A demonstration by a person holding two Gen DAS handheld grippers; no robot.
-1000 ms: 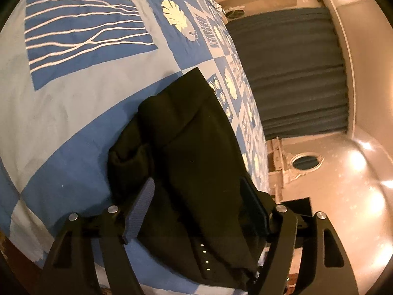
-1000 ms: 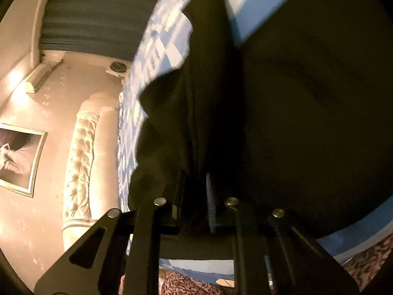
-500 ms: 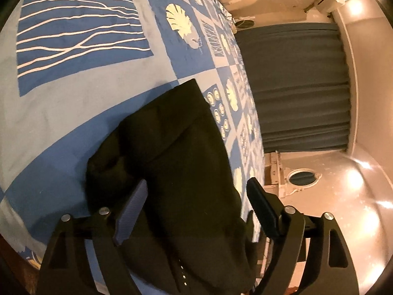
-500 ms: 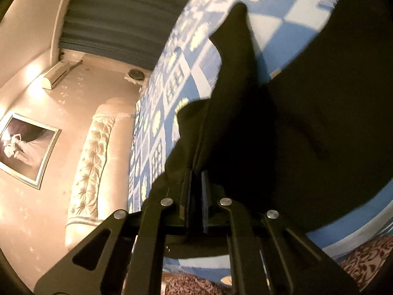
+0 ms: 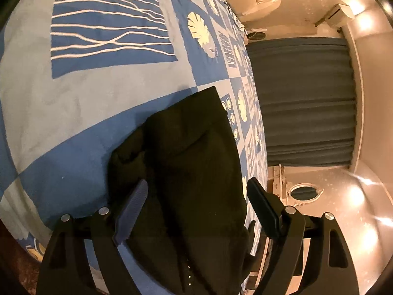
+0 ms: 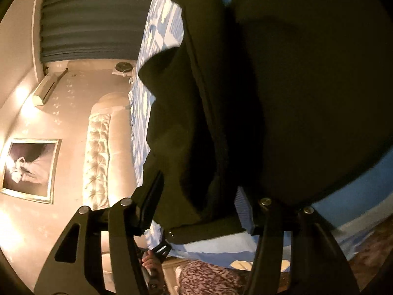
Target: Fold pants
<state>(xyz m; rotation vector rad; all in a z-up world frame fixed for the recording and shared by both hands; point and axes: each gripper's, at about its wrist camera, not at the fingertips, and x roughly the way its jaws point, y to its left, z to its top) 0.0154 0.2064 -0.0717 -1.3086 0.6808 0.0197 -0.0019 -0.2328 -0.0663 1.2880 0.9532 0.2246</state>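
The black pants (image 5: 194,172) lie folded in a rumpled stack on the blue and white patterned bedspread (image 5: 73,103), near the bed's edge. My left gripper (image 5: 196,211) is open and hovers over the near end of the pants, holding nothing. In the right wrist view the pants (image 6: 282,98) fill most of the frame. My right gripper (image 6: 199,206) is open, its fingers (image 6: 243,209) spread on either side of a fold of the black cloth; whether they touch it I cannot tell.
A dark blue curtain (image 5: 307,103) hangs beyond the bed. A cream tufted headboard (image 6: 98,157) and a framed picture (image 6: 29,167) are on the wall side. A patterned rug (image 6: 208,277) lies on the floor below the bed's edge.
My right gripper was shut on a fold of the pants and has now opened, letting the cloth go. My left gripper stayed open and drew back a little from the pants.
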